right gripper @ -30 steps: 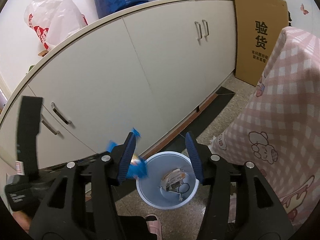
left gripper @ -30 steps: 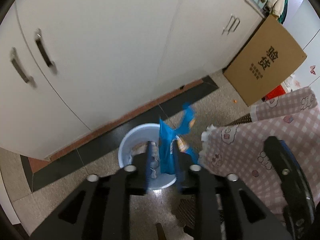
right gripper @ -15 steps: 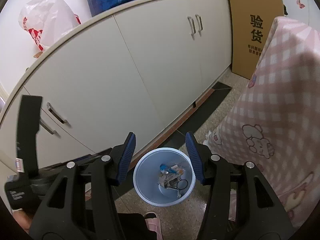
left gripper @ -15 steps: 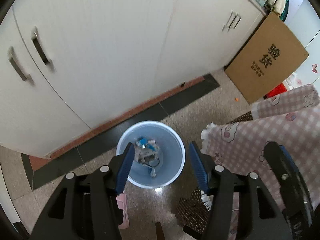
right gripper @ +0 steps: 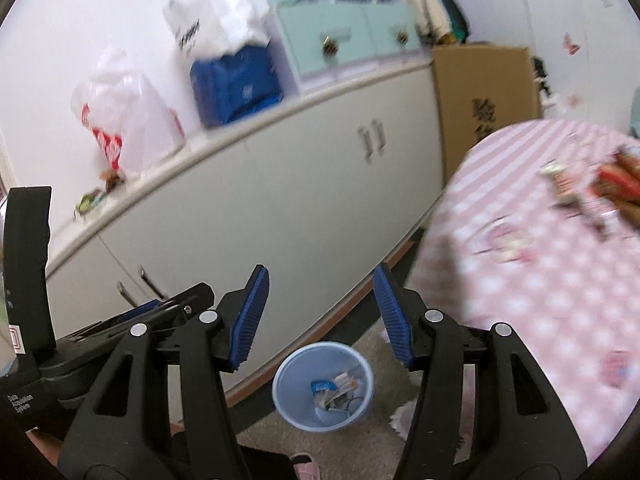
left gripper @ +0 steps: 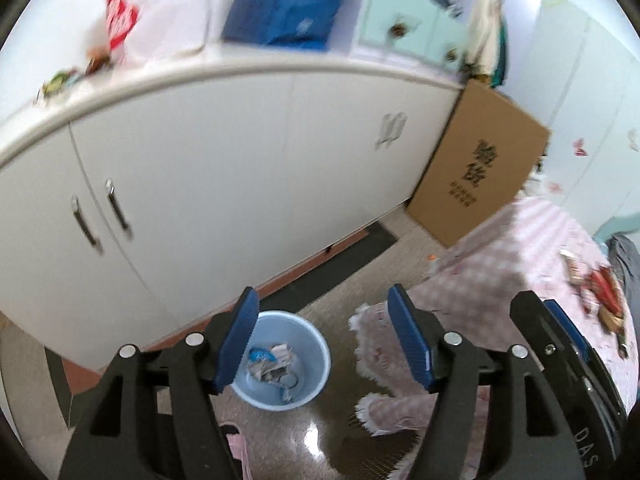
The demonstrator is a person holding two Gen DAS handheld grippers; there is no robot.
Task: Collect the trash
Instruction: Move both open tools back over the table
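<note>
Risk ahead: blurred frames could spoil aim at the wrappers (right gripper: 592,196) at the right edge of the checked table (right gripper: 520,300), nudging them off. Lying flat, long axes slanting toward lower right; bin (left gripper: 320,354) at bottom centre, upright, mouth up. Left gripper (left gripper: 324,338) opening wide, empty; right gripper (right gripper: 318,318) opening too, empty.

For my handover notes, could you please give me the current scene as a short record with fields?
bin: light blue bin on the floor by the white cabinet
bin contents: blue wrapper, crumpled paper
left tongs: opening, nothing between them
right tongs: opening, nothing between them
remaining trash: wrappers on the pink checked tablecloth
</note>
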